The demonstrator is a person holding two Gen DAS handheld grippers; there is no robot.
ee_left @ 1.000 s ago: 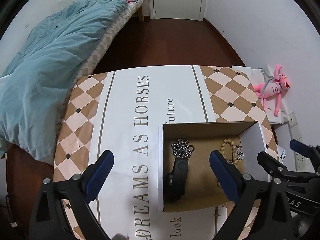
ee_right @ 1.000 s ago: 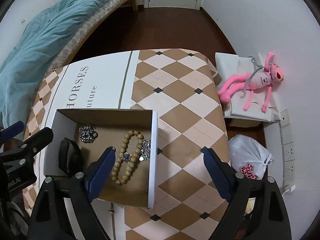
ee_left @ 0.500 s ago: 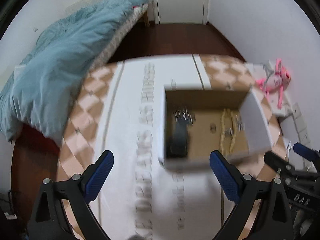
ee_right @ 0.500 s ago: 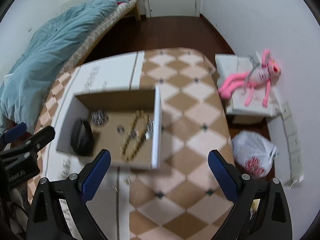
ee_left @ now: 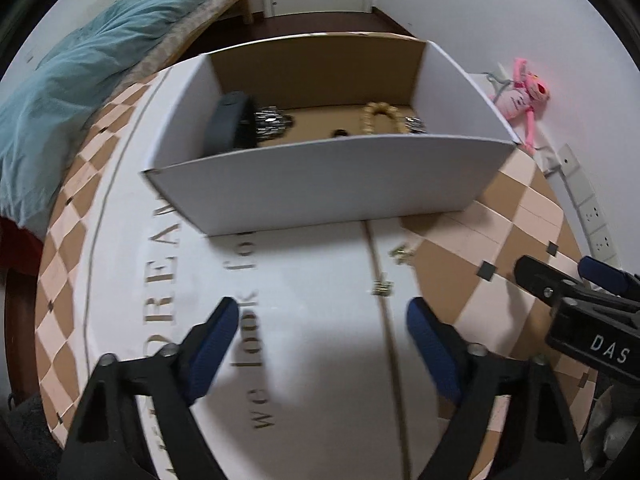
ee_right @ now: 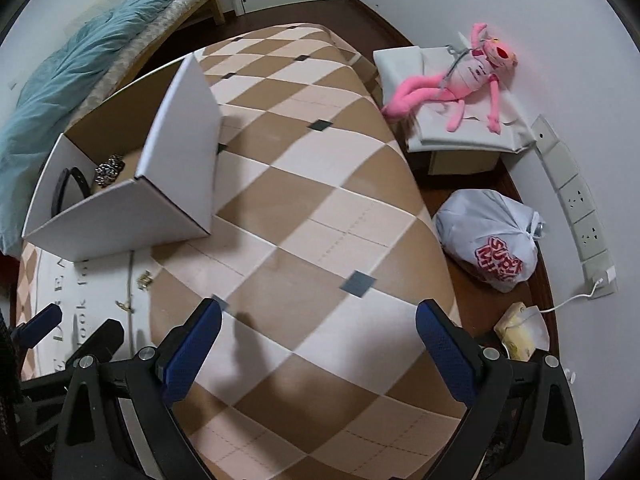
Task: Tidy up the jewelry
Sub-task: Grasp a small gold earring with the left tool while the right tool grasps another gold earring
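A white box (ee_left: 320, 188) with a brown inside stands on the patterned tablecloth (ee_left: 304, 360). It holds a black band (ee_left: 230, 120), a silver chain (ee_left: 272, 122) and a wooden bead bracelet (ee_left: 380, 114). Two small gold pieces (ee_left: 382, 288) lie on the cloth just in front of the box, also seen as gold pieces (ee_right: 145, 278) in the right wrist view. My left gripper (ee_left: 322, 320) hovers low over the cloth short of them, its jaws closing with nothing between them. My right gripper (ee_right: 318, 316) is open and empty over the checkered part, right of the box (ee_right: 120, 216).
A bed with a blue duvet (ee_left: 80, 80) lies beyond the table at left. Right of the table edge are a pink plush toy (ee_right: 468, 76) on a white box, a tied plastic bag (ee_right: 492, 236), a tissue pack (ee_right: 520, 332) and wall sockets (ee_right: 580, 208).
Both grippers have dropped lower and pulled back to the near side of the box, which now sits higher in both views. The left jaws have narrowed. The gold pieces have come into view.
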